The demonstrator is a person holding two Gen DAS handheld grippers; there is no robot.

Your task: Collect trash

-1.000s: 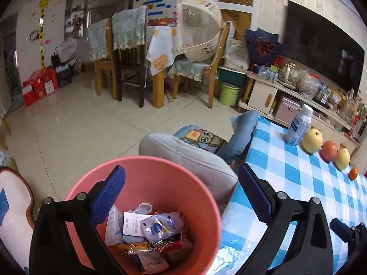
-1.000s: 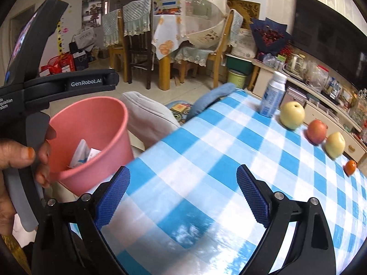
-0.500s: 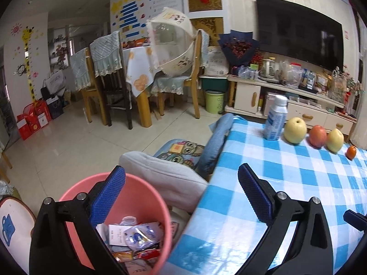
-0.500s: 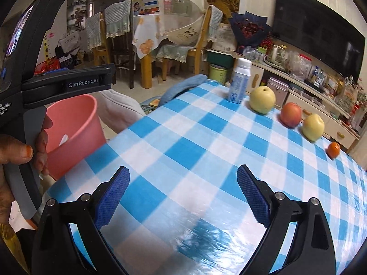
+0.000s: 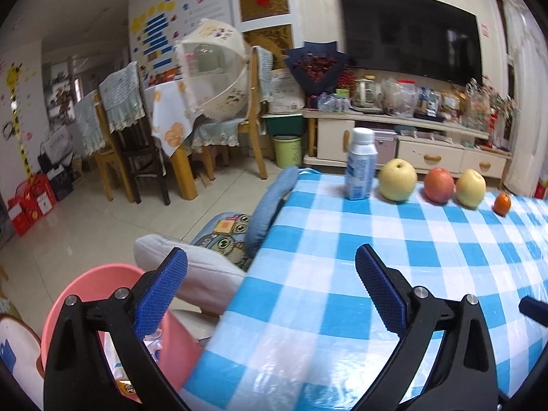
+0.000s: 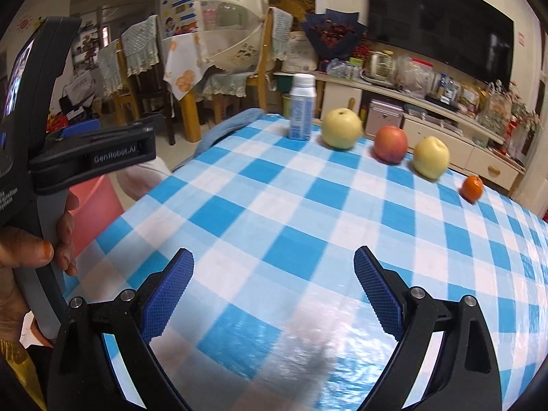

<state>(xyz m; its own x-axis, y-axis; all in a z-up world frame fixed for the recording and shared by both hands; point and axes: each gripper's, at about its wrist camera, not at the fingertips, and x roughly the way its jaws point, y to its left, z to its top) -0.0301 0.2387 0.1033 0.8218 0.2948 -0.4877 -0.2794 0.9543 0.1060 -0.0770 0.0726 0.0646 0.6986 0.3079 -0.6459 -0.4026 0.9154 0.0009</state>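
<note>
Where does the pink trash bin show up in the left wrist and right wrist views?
Left wrist: pink trash bin at lower left, beside the table edge, partly behind the left claw.
Right wrist: only a sliver of it at the left edge, behind the person's hand.
Shared landmark: the white and blue bottle at the table's far edge.

Left gripper (image 5: 270,286): jaws spread wide, nothing between the pads. Right gripper (image 6: 273,286): jaws likewise wide apart, empty. Person's left hand (image 6: 32,253) wrapped around the left gripper's handle.
</note>
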